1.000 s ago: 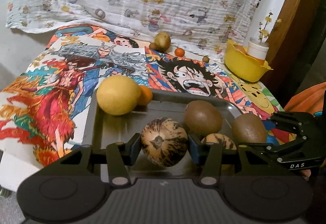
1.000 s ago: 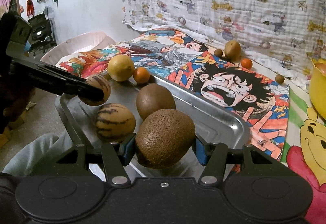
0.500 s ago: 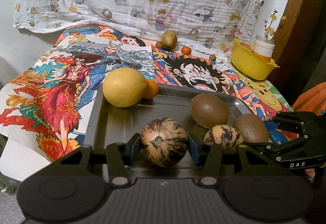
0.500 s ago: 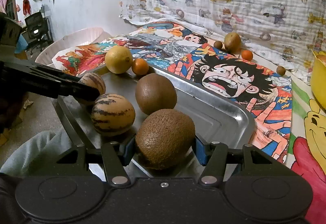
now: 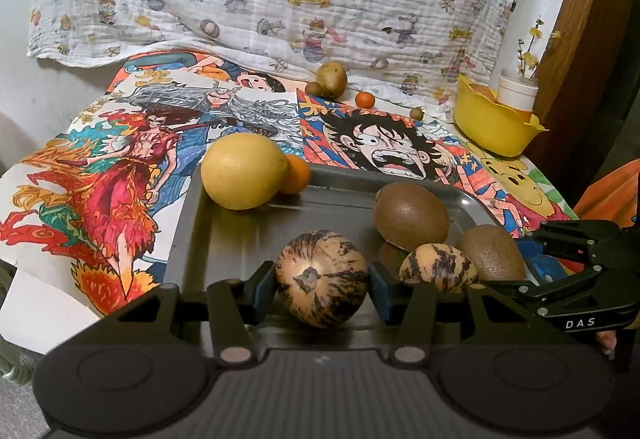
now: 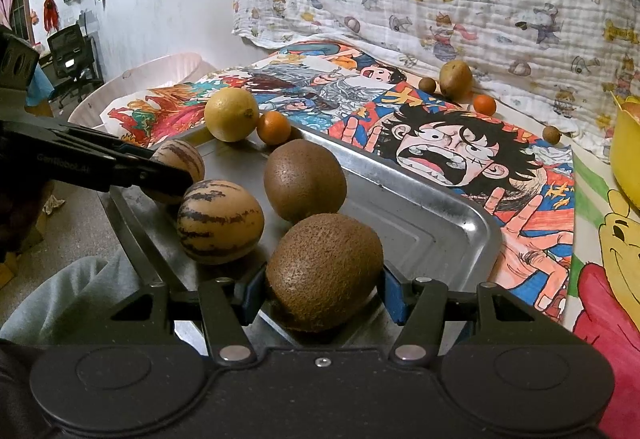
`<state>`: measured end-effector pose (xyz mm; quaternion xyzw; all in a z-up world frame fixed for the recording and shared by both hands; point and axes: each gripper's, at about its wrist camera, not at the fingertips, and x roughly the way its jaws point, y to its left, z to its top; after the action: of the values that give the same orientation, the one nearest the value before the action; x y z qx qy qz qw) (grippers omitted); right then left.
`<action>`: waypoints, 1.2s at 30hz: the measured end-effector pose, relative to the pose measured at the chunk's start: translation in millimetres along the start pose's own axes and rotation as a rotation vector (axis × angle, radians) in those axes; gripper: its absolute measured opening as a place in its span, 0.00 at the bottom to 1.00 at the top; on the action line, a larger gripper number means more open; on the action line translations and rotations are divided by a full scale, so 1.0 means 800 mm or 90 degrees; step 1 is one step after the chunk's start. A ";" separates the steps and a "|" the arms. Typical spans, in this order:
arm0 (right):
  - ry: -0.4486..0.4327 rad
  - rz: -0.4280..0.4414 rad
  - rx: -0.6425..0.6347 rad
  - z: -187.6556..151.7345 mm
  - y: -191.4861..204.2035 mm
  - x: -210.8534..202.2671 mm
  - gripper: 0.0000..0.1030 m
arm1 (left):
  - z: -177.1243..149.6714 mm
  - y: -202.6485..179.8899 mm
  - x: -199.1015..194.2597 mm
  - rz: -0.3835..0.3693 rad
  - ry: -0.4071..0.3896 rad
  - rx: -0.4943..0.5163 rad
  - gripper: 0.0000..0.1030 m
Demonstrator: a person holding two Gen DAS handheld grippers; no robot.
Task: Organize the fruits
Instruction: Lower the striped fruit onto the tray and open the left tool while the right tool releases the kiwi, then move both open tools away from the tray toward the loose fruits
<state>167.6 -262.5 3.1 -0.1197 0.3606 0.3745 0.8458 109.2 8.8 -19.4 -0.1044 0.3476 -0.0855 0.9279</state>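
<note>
Over the metal tray (image 6: pixel 460 215), the left gripper (image 5: pixel 322 279) pinches a striped melon (image 5: pixel 322 277) and the right gripper (image 6: pixel 322 289) a kiwi (image 6: pixel 324 271), fingers half-closed. Next, probably, setting each down by its kind.

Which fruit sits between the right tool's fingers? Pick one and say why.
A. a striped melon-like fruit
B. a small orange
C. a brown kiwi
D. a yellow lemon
C: in the right wrist view the right tool has its blue pads against both sides of a fuzzy brown kiwi, over the near edge of the metal tray.
</note>
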 end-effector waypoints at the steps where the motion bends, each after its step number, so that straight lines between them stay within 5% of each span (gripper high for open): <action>1: 0.000 0.000 -0.001 0.000 0.000 0.000 0.59 | 0.000 0.000 0.000 0.001 0.000 0.000 0.52; 13: -0.012 0.001 0.003 0.001 -0.002 -0.008 0.68 | -0.007 0.002 -0.008 0.000 -0.001 -0.005 0.65; 26: -0.025 0.016 0.001 -0.011 0.002 -0.038 0.92 | -0.012 -0.007 -0.040 0.010 -0.029 0.033 0.98; 36: -0.043 -0.013 -0.070 -0.021 0.007 -0.070 0.99 | -0.025 -0.035 -0.061 0.024 -0.026 0.139 0.99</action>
<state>129.2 -296.8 30.6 -0.1572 0.3092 0.3889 0.8535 57.3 -9.7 3.4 0.0019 0.3194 -0.1031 0.9420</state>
